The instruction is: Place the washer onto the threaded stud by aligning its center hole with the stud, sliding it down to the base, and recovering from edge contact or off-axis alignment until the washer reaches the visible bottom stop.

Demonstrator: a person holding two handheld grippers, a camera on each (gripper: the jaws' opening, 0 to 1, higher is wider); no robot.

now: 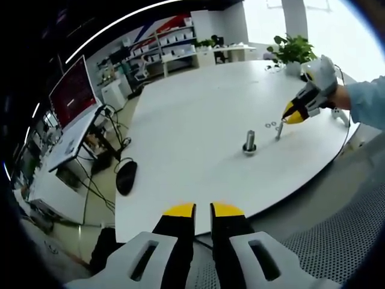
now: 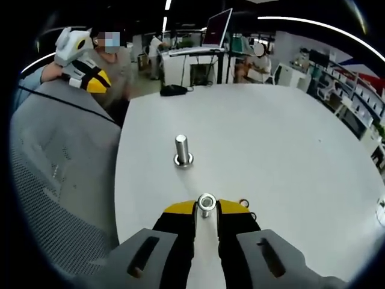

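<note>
1. Right tongs (image 2: 206,208): in the right gripper view we've got them clenched on the washer (image 2: 206,201). The ring lies flat right between the two yellow tips, with its hole facing us.
2. Just under the washer there's a short metal post. In the left gripper view we see it as a thin upright pin (image 1: 278,131) just below the right tongs (image 1: 289,115). We honestly can't tell if the washer is already over it or only hovering on top.
3. The threaded stud (image 2: 181,149) stands upright on the white counter (image 2: 271,150), straight ahead of the right tongs and a touch to their left. It's clearly apart from the washer. In the left gripper view the same stud (image 1: 249,141) sits far ahead of the left tongs (image 1: 203,211), and just beside the pin.
4. Left tongs: clenched down to a thin slit with nothing in it. They hang off the near edge of the counter (image 1: 192,120), well away from the stud. From the right gripper view we see them (image 2: 99,83) way off to the upper left.
5. Spare washers (image 2: 243,203) lie flat on the counter just right of the right tongs' tips. In the left gripper view they show up as tiny rings (image 1: 271,124).
6. A black mouse (image 1: 126,177) rests near the counter's edge, ahead and left of the left tongs.
</note>
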